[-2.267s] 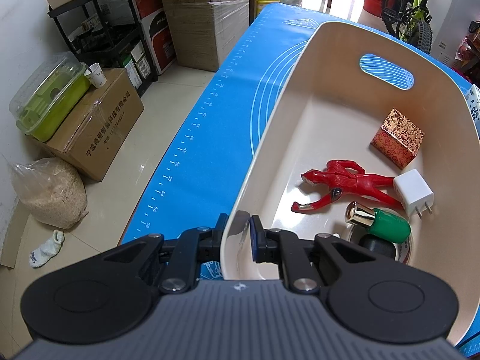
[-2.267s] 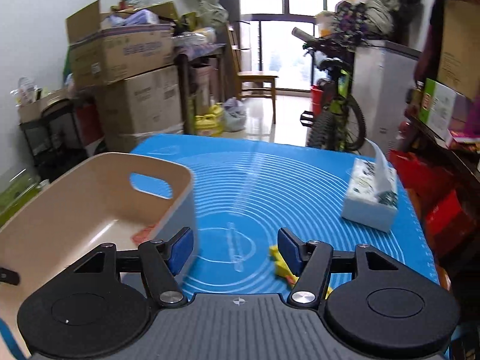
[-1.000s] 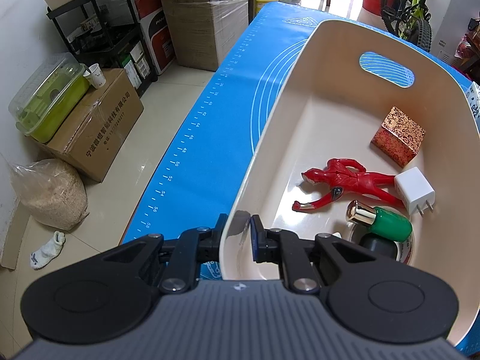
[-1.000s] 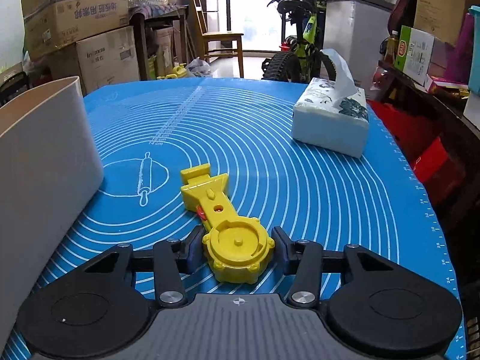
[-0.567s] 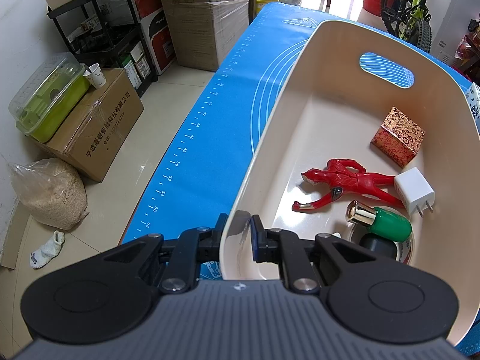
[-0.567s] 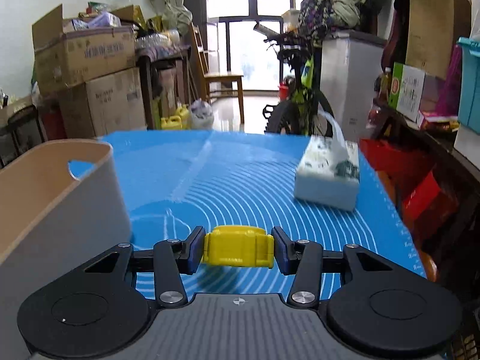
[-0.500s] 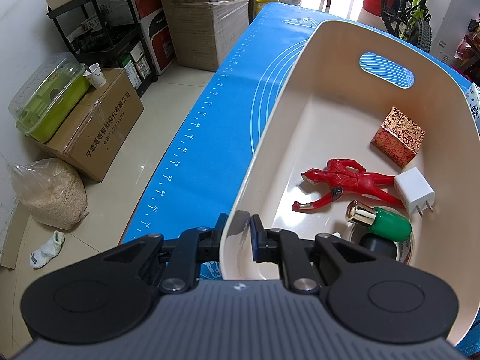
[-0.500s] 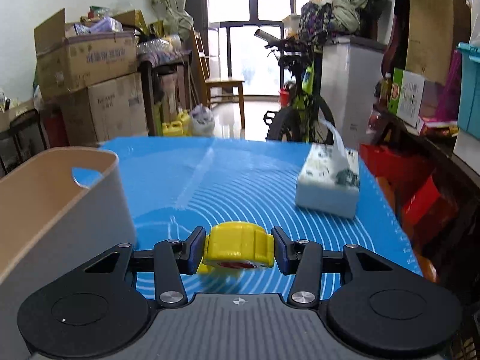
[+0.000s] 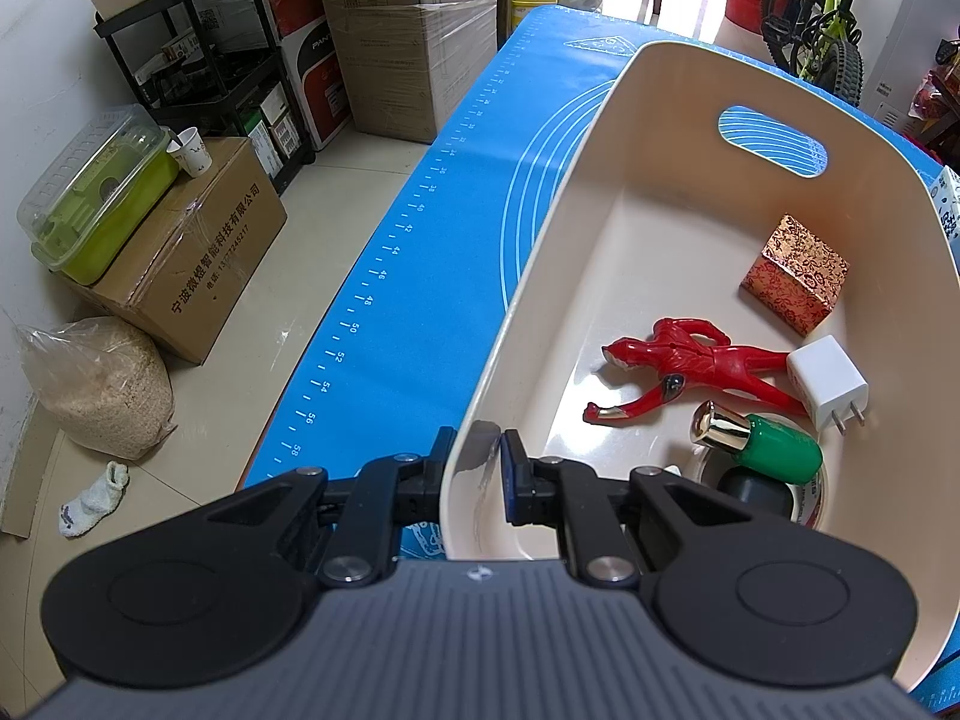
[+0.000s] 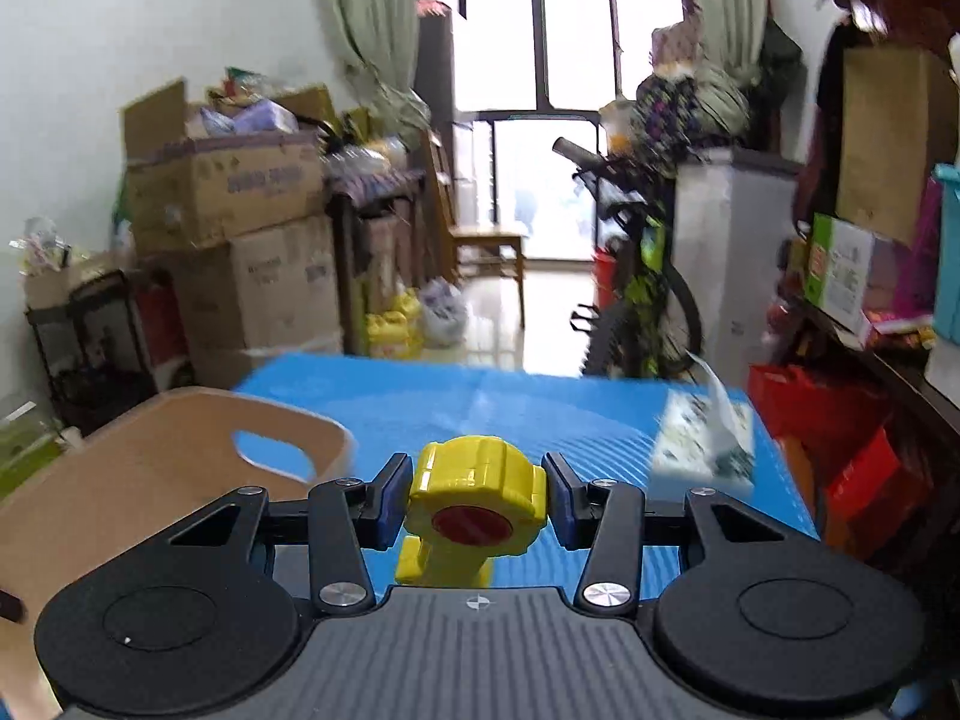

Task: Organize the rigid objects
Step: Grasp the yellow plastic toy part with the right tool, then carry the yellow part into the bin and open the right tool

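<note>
My left gripper (image 9: 477, 459) is shut on the near rim of the cream plastic bin (image 9: 540, 252), one finger outside the wall and one inside. In the bin lie a red figure (image 9: 690, 366), a white charger (image 9: 828, 384), a green bottle with a gold cap (image 9: 762, 444), a patterned red box (image 9: 795, 273) and a tape roll (image 9: 810, 498). My right gripper (image 10: 477, 495) is shut on a yellow toy with a red centre (image 10: 477, 507) and holds it up in the air, above the blue mat (image 10: 468, 408). The bin (image 10: 150, 474) lies to its left.
A tissue pack (image 10: 705, 447) stands on the mat at the right. The mat's left edge (image 9: 372, 276) drops to the floor with cardboard boxes (image 9: 198, 252) and a grain bag (image 9: 102, 390). A bicycle (image 10: 642, 300) and shelves stand beyond the table.
My right gripper dropped to the yellow toy on the mat, shut on it and has lifted and tilted it upward. My left gripper and the bin have not moved.
</note>
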Demonstrator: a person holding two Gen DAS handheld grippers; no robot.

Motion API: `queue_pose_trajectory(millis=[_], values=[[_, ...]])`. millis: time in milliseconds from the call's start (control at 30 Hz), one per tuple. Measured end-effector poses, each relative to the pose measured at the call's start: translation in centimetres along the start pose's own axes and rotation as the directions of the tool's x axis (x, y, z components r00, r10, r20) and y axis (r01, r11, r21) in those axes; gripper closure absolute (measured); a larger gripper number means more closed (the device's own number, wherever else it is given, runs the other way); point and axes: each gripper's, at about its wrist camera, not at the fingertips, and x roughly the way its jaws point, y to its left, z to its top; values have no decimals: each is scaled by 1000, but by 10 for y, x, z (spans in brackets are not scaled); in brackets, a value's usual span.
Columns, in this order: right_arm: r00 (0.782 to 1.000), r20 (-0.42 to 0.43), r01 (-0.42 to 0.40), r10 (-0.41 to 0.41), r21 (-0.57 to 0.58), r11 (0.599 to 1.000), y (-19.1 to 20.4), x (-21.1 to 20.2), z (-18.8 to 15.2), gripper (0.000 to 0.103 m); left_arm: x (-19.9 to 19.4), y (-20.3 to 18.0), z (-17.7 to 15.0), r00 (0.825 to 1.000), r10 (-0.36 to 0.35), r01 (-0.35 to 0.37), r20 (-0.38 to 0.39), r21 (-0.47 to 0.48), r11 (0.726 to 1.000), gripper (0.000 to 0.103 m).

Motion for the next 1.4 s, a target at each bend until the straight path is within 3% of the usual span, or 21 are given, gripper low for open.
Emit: queue_pose_trajectory(millis=[300, 467, 667, 900, 1133, 1233, 1333, 1400], values=[[987, 51, -148, 150, -44, 988, 55, -22, 22, 53, 0, 0, 0, 1000, 0, 0, 0, 0, 1000, 86], [980, 71, -179, 185, -81, 981, 77, -29, 26, 53, 0, 0, 0, 1000, 0, 0, 1, 0, 1000, 86], [959, 93, -261, 267, -70, 963, 98, -38, 29, 53, 0, -1, 0, 1000, 0, 0, 1, 1, 1000, 86], [938, -36, -347, 345, -99, 933, 133, -22, 13, 53, 0, -1, 0, 1000, 0, 0, 1, 1, 1000, 86], [904, -263, -367, 338, -68, 928, 149, 5, -15, 53, -1, -1, 1, 1000, -3, 3, 1, 0, 1000, 86], [895, -302, -364, 329, -66, 929, 152, 8, -21, 53, -2, -1, 1, 1000, -4, 4, 1, -2, 1000, 86], [892, -328, -350, 312, -63, 935, 152, 7, -22, 33, -3, -1, 1, 1000, -3, 3, 3, 5, 1000, 86], [893, -329, -344, 308, -54, 938, 151, 4, -21, 29, -4, -2, -1, 1000, 2, -2, 8, 21, 1000, 86]])
